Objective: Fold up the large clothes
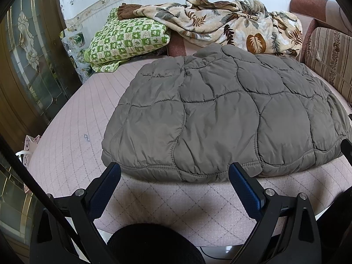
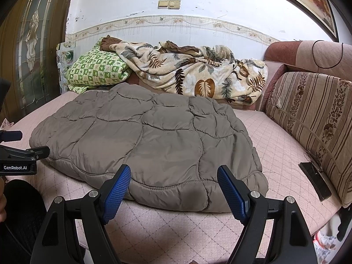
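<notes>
I am holding both tools low over the near edge of the bed (image 1: 66,158), looking along their fingers at the jacket (image 1: 220,114).

The left gripper (image 1: 173,189) is hanging with its jaws spread wide and nothing between them; the jacket's hem is lying just ahead of its fingertips, and the garment's left corner is sitting a little beyond the left finger. Off to its far left a green pillow (image 1: 125,39) is resting against the wall, with a leaf blanket (image 1: 231,24) heaped behind the jacket.

The right gripper (image 2: 173,189) is also standing wide apart and empty, its tips just short of the hem, with the jacket's right corner just ahead of its right finger. Further right, a phone (image 2: 314,180) is lying by a striped cushion (image 2: 312,118).

I am judging the jacket to be soft, puffy and light, with a slick shell that may slide out of a shallow bite. I am thinking the stitched hem at each near corner is the firmest place to pinch, taking the whole thickness.
</notes>
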Available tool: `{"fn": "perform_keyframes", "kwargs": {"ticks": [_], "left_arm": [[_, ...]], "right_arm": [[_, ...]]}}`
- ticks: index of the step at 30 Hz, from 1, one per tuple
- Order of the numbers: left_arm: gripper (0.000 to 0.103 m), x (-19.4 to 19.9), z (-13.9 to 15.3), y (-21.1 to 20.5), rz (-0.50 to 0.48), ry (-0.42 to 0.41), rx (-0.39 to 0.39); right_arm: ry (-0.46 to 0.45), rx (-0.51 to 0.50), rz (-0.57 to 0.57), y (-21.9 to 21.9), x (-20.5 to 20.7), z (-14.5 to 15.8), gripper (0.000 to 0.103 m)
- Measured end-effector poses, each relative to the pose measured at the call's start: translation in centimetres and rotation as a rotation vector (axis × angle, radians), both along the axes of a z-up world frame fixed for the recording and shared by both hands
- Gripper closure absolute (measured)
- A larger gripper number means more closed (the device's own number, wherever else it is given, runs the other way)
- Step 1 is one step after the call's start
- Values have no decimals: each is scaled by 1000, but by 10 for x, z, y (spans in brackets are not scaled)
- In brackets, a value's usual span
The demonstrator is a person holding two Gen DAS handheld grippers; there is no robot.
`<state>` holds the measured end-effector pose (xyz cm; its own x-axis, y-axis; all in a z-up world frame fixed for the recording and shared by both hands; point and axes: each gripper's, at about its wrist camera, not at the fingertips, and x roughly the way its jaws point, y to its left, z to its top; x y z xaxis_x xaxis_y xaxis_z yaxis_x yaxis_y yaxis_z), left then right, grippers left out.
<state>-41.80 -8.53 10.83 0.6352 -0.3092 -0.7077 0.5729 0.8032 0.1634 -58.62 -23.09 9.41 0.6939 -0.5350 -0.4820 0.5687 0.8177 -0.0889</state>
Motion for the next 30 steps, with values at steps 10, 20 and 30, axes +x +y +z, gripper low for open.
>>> {"fn": "perform_keyframes", "kwargs": {"ticks": [10,20,30], "left_arm": [[5,0,-2,1,2,-7,3],[5,0,-1,3,4,-9,4],[5,0,1,6,13,-9,5]], "right_arm": [[0,1,1,-1,0,0,19],[-1,1,1,-2,-1,0,18],[-1,1,1,-2,-1,0,18]]}}
